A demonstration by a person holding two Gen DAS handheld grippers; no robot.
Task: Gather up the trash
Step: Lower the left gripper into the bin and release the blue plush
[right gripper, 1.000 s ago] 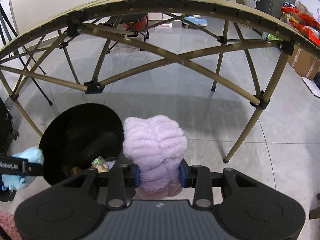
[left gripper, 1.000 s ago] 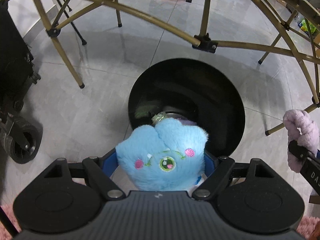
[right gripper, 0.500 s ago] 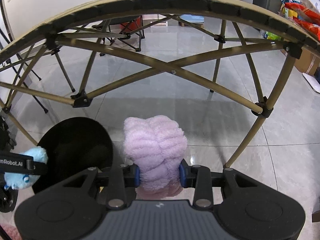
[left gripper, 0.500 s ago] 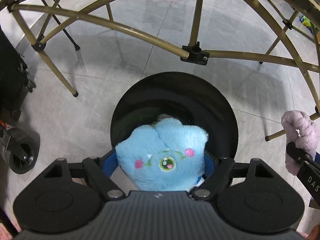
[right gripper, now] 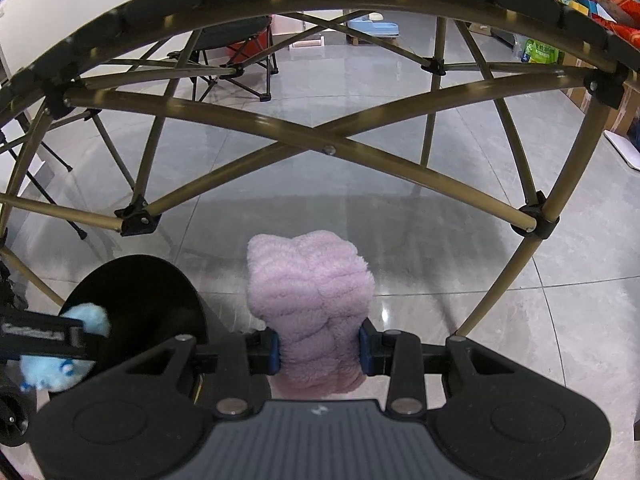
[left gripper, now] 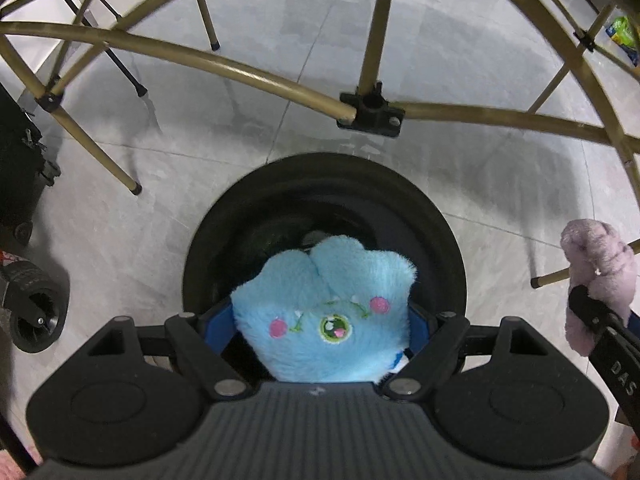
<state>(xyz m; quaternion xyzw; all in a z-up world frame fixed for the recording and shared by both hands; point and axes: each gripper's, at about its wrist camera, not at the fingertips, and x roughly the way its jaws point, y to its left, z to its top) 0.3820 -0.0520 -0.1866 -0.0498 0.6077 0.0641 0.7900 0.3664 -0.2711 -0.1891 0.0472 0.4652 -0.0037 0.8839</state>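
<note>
**Plushies over the bin, both grippers loaded**

Grippers are both full right now. In the left wrist view, the left gripper [left gripper: 322, 320] is pinching a fluffy blue plush [left gripper: 324, 312], its little embroidered face with pink cheeks pointing at the camera. The blue pads squeeze it from both sides. Directly behind and under it sits the round black trash bin [left gripper: 280, 200], mouth open, so the plush hangs right over the opening. Something pale shows deep inside the bin at about 12 o'clock from the plush, too dark to tell what it is.

Over in the right wrist view, the right gripper [right gripper: 319, 346] is clamped on a lilac fuzzy plush [right gripper: 310, 292], sticking up between the fingers. That one hangs over bare grey floor tiles [right gripper: 440, 280], not the bin, which sits out at 9 o'clock from it.

Gold-coloured folding table legs [right gripper: 280, 128] cross all over the background, plus a black wheel [left gripper: 36, 316] at 9 o'clock in the left view.
</note>
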